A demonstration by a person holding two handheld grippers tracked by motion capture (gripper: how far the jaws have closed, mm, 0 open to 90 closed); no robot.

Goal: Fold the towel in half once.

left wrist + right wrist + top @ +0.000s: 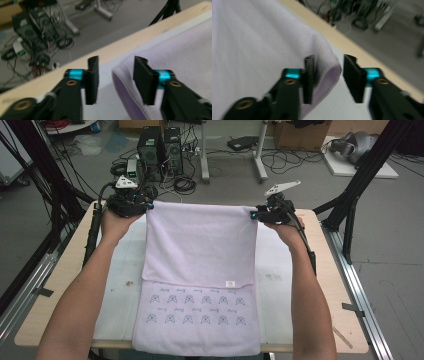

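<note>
Forearms came in from the near edge of the high view, flanking a pale lilac towel (200, 245) that lay lengthwise down the middle of the table (65, 285). Its near end, printed with small blue figures, overhung the near edge, and a folded layer covered the far part up to a straight hem across the middle.

As a judgement, the step in hand was folding the towel, with the far corners now being let go. To do this well, both corners should come down level with each other, the side edges of the upper layer matched to those beneath, and each gripper drawn clear sideways so no cloth drags along and spoils the line.

In the high view the left gripper (131, 202) was at the far left corner and the right gripper (270, 213) at the far right corner. In the left gripper view the jaws stood apart, roughly half spread, with the stitched towel edge (125, 92) between them, close against one jaw but not pinched. In the right gripper view the jaws likewise stood apart, the rounded corner fold (329, 75) lying against one jaw and a clear gap before the other, so neither gripper was clamping the cloth.
</note>
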